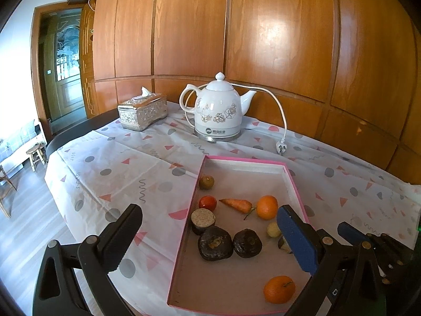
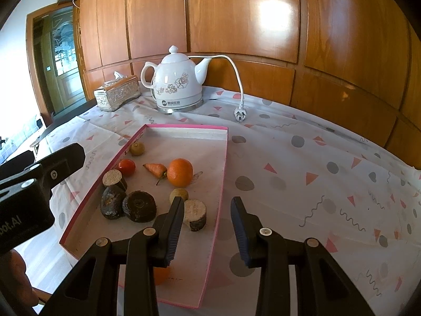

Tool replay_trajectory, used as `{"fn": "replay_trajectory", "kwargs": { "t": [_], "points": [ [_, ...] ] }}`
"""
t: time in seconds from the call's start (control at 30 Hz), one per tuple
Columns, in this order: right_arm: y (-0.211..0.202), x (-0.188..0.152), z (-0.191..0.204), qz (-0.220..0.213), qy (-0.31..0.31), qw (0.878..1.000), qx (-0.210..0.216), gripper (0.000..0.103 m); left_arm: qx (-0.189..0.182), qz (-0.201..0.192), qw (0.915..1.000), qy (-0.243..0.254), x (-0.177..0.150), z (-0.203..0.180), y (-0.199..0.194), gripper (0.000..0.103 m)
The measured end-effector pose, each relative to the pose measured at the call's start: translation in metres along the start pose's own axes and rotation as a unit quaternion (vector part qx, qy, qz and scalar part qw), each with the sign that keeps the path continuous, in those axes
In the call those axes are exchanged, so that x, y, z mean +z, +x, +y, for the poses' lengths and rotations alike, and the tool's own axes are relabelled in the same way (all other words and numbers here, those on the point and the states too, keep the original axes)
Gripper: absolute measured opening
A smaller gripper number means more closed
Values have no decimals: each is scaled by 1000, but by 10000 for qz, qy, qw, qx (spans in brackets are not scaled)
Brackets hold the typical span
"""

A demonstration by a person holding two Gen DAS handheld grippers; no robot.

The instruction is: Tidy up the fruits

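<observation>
Fruits sit loose in a shallow pink-rimmed box (image 1: 238,159) on the table; we see two oranges, one mid-box (image 1: 267,207) and one near the front edge (image 1: 279,289), plus a red tomato (image 1: 207,202), a small carrot (image 1: 236,205) just left of the mid orange, a greenish-brown round fruit (image 1: 206,182) at the far left wall, and a small pale yellow ball (image 2: 179,195). Two dark wrinkled lumps (image 1: 215,242) touch each other mid-box, with a cut dark cylinder (image 1: 203,220) just behind them and a second one (image 2: 195,213) on the right side. Our left gripper (image 1: 209,227) hovers over the box's near left part, jaws wide apart, holding nothing; its blue-padded finger hides part of the second cylinder. Our right gripper (image 2: 206,217) hangs over the box's right rim, jaws apart and empty, one finger in front of the near orange. Behind the box stand a white floral kettle (image 1: 217,110) with its unplugged cord and plug (image 1: 281,148) lying on the patterned tablecloth (image 1: 105,173), and a silver tissue box (image 1: 142,111) left of it. Wood panelling (image 1: 263,39) backs the table.
</observation>
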State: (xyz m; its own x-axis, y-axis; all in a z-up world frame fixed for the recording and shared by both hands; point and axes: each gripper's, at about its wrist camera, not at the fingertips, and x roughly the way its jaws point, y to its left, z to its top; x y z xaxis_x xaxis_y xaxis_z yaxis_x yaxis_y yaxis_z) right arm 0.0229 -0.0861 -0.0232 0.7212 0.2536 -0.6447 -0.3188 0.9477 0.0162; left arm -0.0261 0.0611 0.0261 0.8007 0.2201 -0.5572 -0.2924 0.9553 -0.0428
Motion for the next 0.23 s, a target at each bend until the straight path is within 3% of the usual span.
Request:
{"fn": "replay_trajectory", "kwargs": {
  "t": [0.23],
  "points": [
    [-1, -2, -10, 15, 109, 9999, -22, 37, -90, 1, 9999, 75, -1, -5, 1, 102]
  ]
}}
